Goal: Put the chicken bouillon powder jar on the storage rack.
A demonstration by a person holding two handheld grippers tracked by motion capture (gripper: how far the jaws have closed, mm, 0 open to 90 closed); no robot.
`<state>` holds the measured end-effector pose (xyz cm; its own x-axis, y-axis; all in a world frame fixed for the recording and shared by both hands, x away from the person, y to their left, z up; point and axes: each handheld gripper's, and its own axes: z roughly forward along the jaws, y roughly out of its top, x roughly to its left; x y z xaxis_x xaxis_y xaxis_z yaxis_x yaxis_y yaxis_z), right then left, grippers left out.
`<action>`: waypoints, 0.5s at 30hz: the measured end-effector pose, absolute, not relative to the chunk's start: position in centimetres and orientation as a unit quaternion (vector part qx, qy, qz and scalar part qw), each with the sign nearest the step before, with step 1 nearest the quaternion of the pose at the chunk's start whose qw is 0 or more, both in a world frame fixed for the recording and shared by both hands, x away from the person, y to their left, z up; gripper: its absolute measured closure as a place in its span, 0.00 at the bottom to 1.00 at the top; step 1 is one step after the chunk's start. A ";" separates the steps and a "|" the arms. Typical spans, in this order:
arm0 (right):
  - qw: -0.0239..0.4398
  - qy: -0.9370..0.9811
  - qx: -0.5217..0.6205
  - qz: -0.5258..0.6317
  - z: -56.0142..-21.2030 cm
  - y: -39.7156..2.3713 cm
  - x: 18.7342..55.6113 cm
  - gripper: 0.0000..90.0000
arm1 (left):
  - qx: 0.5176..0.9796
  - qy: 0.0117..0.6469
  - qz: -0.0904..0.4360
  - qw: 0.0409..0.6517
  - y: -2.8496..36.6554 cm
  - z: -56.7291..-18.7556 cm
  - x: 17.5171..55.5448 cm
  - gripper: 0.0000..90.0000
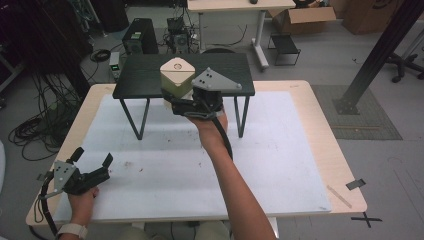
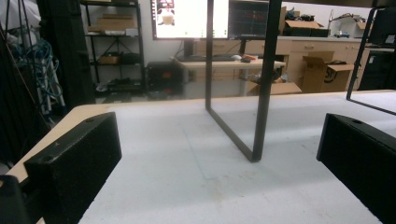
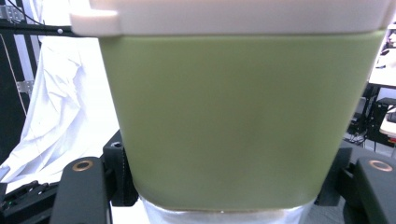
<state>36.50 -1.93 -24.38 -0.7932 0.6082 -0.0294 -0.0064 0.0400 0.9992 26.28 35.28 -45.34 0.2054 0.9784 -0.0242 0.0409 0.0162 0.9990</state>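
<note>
green container (image 3: 243,121) blurred, bottom cut off

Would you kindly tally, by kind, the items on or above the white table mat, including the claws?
Green lidded container: 1
Small black metal-legged table: 1
Hand-held black claws: 2 (left claw, right claw)
Total: 4

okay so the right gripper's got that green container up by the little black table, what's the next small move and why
Probably lower the green container with the cream lid onto the small black table. The right gripper is shut on it at the tabletop's front edge, seemingly still held above it, while the left gripper rests open on the white mat.
</note>
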 end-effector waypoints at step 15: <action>0.227 0.684 0.213 0.660 -22.9 -0.3 38.7 0.32 | 0.552 0.460 0.430 0.546 35.3 -45.3 26.3 0.00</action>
